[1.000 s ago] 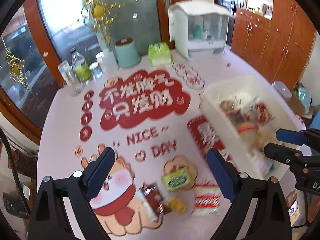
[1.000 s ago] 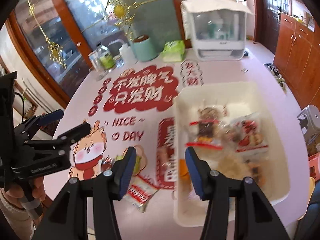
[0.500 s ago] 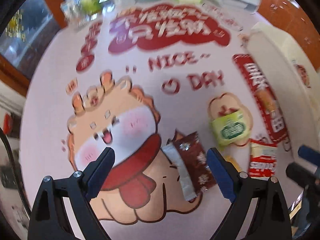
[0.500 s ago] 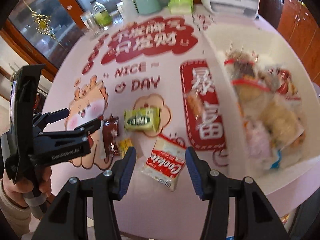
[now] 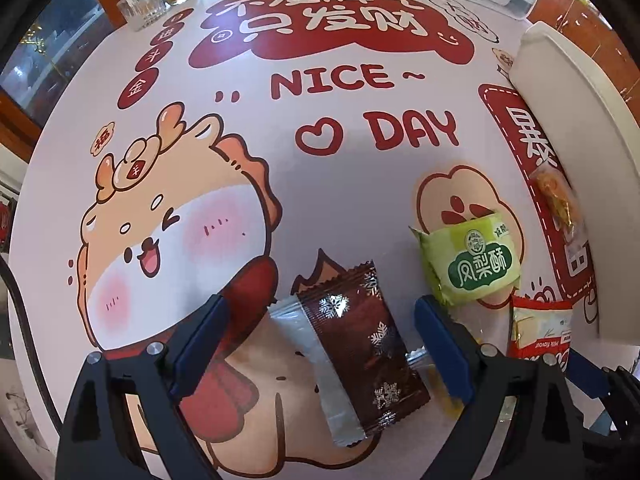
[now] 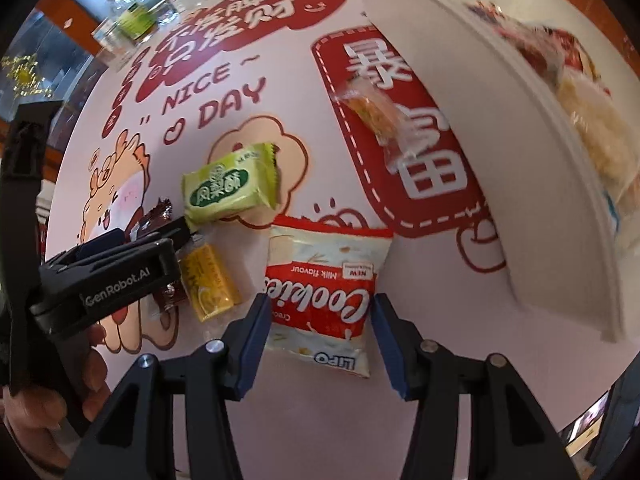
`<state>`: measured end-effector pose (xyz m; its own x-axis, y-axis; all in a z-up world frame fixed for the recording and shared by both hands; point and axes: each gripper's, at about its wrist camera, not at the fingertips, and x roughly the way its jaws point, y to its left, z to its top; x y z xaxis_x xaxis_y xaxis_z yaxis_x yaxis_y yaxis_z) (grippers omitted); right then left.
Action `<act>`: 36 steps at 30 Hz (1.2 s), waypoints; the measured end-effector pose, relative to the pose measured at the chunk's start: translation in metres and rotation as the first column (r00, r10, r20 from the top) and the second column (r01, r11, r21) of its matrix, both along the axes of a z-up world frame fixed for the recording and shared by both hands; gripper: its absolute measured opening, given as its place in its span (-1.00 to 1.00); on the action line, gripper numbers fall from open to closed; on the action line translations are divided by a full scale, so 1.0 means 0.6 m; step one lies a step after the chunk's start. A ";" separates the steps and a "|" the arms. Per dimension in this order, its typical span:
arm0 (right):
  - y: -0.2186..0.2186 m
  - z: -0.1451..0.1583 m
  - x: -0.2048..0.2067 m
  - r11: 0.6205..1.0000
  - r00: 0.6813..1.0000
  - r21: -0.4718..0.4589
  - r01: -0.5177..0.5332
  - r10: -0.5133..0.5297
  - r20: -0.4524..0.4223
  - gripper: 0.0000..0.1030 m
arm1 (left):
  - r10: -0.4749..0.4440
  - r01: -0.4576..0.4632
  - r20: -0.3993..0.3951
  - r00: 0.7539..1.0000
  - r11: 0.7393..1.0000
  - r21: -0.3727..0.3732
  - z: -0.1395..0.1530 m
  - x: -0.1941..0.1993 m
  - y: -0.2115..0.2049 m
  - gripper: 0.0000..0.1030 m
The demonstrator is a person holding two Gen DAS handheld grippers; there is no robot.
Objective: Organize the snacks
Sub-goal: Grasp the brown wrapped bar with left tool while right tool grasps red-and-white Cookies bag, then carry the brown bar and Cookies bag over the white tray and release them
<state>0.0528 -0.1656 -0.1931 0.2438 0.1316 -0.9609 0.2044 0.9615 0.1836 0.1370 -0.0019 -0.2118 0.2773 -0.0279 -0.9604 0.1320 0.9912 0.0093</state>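
Both hand-held grippers have dropped toward the counter (image 5: pixel 340 184) over the last second and now point steeply down at the loose snacks.

Left hand-held gripper (image 5: pixel 320 344): jaws wide apart, nothing pinched. It straddles the dark brown foil sachet with silver snowflakes (image 5: pixel 360 344), which lies flat on the printed pink cover, overlapping a silver foil sachet (image 5: pixel 316 364). Pads are not touching either one.

Right hand-held gripper (image 6: pixel 316 340): jaws have just been opening a little; they sit either side of the red-and-white "Cookies" pouch (image 6: pixel 324 296), which lies flat between them, with no pad pressing on it.

Other loose items: green pineapple-cake packet (image 6: pixel 228 188) just beyond the pouch, small yellow wrapped sweet (image 6: pixel 208 280) beside the left tool, clear-wrapped golden biscuit (image 6: pixel 372 112) close to the bin wall. The white plastic bin (image 6: pixel 500 168) stands to the right and already holds several wrapped snacks.

Reading: the descent puts each tool in pick position over its own packet. The likely step in hand is closing on the sachet and the pouch, then carrying them to the bin. Five or more items remain outside it, so the task looks far from finished.
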 end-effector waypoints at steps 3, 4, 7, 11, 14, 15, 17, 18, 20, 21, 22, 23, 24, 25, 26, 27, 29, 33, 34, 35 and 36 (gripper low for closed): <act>0.005 -0.002 0.002 1.000 1.000 -0.010 0.002 -0.002 0.007 0.12 | 0.008 -0.008 -0.007 1.000 1.000 -0.008 0.000 -0.012 0.003 0.82; 0.009 -0.002 0.003 1.000 1.000 -0.017 -0.001 0.001 0.011 0.15 | 0.007 -0.007 -0.008 1.000 1.000 -0.008 -0.001 -0.015 0.009 0.82; 0.019 -0.004 0.005 0.999 1.000 -0.048 -0.017 0.018 0.017 0.24 | 0.011 -0.011 -0.009 1.000 1.000 -0.008 0.003 -0.028 0.020 0.82; 0.043 -0.009 0.004 0.990 0.998 -0.129 -0.059 0.062 0.023 0.36 | 0.000 0.000 0.007 1.000 1.000 -0.013 0.006 -0.044 0.030 0.80; 0.063 -0.015 0.000 0.971 0.994 -0.218 -0.100 0.107 0.020 0.37 | -0.017 0.018 0.026 1.000 1.000 -0.016 0.008 -0.055 0.045 0.67; 0.066 -0.014 -0.003 0.968 0.992 -0.225 -0.108 0.118 0.031 0.37 | -0.031 0.031 0.038 0.999 0.999 -0.019 0.010 -0.060 0.046 0.53; 0.068 -0.013 -0.007 0.967 0.991 -0.228 -0.112 0.125 0.043 0.35 | -0.054 0.056 0.059 0.997 0.998 -0.023 0.018 -0.064 0.049 0.17; 0.069 -0.012 -0.008 0.966 0.990 -0.232 -0.115 0.130 0.051 0.21 | -0.077 0.079 0.078 0.994 0.996 -0.026 0.023 -0.069 0.045 -0.20; 0.070 -0.008 -0.010 0.963 0.987 -0.237 -0.126 0.145 0.064 -0.01 | -0.109 0.112 0.092 0.990 0.993 -0.028 0.028 -0.077 0.038 -0.31; 0.071 -0.008 -0.011 0.964 0.987 -0.235 -0.127 0.146 0.066 -0.07 | -0.119 0.123 0.096 0.988 0.992 -0.030 0.029 -0.080 0.037 -0.34; 0.070 -0.007 -0.012 0.964 0.987 -0.235 -0.124 0.144 0.069 -0.09 | -0.124 0.128 0.099 0.987 0.991 -0.038 0.029 -0.083 0.037 -0.35; 0.069 -0.006 -0.013 0.965 0.988 -0.231 -0.121 0.141 0.070 -0.09 | -0.124 0.130 0.101 0.987 0.990 -0.056 0.031 -0.084 0.038 -0.36; 0.069 -0.006 -0.013 0.967 0.988 -0.226 -0.120 0.139 0.071 -0.09 | -0.123 0.130 0.099 0.987 0.989 -0.072 0.032 -0.086 0.042 -0.37; 0.067 -0.006 -0.015 0.968 0.988 -0.221 -0.119 0.138 0.070 -0.10 | -0.120 0.129 0.096 0.988 0.987 -0.091 0.032 -0.085 0.043 -0.37; 0.065 -0.006 -0.016 0.970 0.988 -0.213 -0.119 0.136 0.069 -0.10 | -0.118 0.127 0.090 0.989 0.986 -0.111 0.032 -0.082 0.042 -0.38; 0.063 -0.007 -0.016 0.973 0.989 -0.202 -0.116 0.132 0.067 -0.10 | -0.114 0.124 0.085 0.990 0.985 -0.122 0.032 -0.082 0.042 -0.39; 0.051 -0.004 -0.022 0.981 0.992 -0.166 -0.097 0.110 0.066 -0.10 | -0.107 0.117 0.078 0.991 0.983 -0.139 0.029 -0.075 0.039 -0.40; 0.046 0.012 -0.023 0.985 0.992 -0.150 -0.081 0.095 0.085 -0.10 | -0.102 0.115 0.093 0.990 0.983 -0.146 0.051 -0.078 0.048 -0.41; 0.045 0.019 -0.024 0.986 0.991 -0.148 -0.080 0.095 0.094 -0.10 | -0.104 0.119 0.103 0.989 0.982 -0.145 0.060 -0.079 0.047 -0.41; 0.045 0.029 -0.026 0.986 0.989 -0.149 -0.081 0.097 0.109 -0.10 | -0.108 0.124 0.114 0.988 0.982 -0.144 0.068 -0.080 0.046 -0.41; 0.045 0.040 -0.027 0.985 0.986 -0.153 -0.084 0.104 0.127 -0.10 | -0.117 0.136 0.130 0.984 0.980 -0.142 0.081 -0.081 0.042 -0.41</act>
